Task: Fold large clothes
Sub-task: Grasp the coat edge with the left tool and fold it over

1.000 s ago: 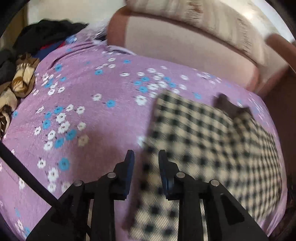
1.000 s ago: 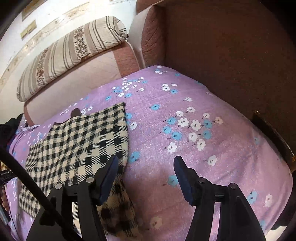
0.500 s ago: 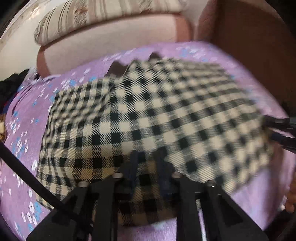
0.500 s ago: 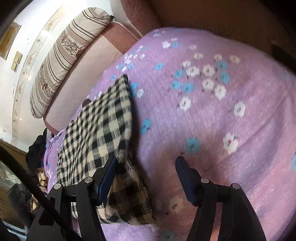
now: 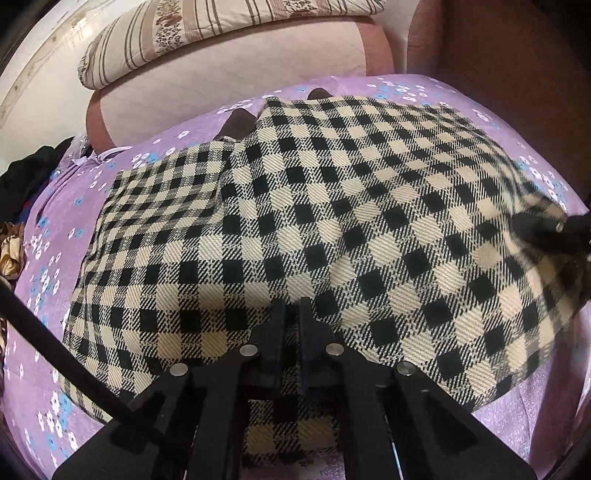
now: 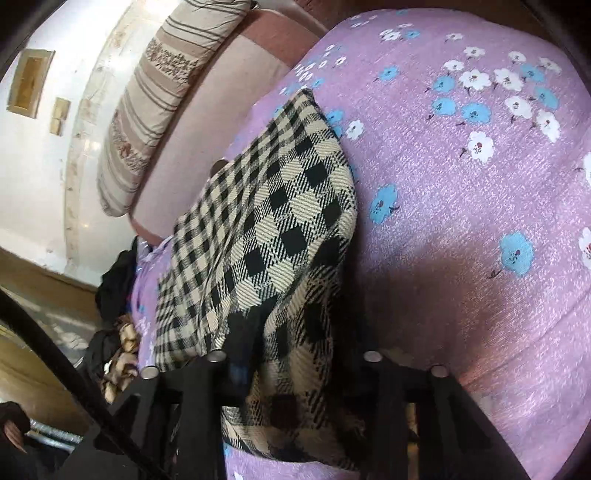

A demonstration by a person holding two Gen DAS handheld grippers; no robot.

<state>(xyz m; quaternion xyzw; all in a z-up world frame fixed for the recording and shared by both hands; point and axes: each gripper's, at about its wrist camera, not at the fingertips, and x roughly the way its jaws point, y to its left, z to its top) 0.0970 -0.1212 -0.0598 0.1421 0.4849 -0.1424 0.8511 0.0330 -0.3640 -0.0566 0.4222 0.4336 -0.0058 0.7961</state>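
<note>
Checked garment (image 5: 332, 229), black and cream weave: spread over the purple flowered sheet (image 5: 51, 258) that covers the bed, one layer folded over another, the upper layer lifted and draped across the middle of the left view. Left claw (image 5: 291, 314): fingers nearly together, clenched on the near edge of the garment, cloth pinched between them. Right claw (image 6: 306, 354): fingers set wide apart, the garment's corner bunched between them and hanging over the left finger; whether it is truly gripped I cannot tell. In the left view the right claw (image 5: 554, 232) shows at the far right edge of the garment, dark and partly blurred, touching the cloth there. Dark lining (image 5: 240, 122) peeks out at the garment's far edge. Striped bolster (image 5: 221, 33): lies on top of a pink padded headboard (image 5: 229, 92) beyond the sheet. Brown upholstered panel (image 5: 498, 66): stands at the right of the headboard. Heap of dark and patterned clothes (image 6: 114, 325): beside the bed at the left, off the sheet.
</note>
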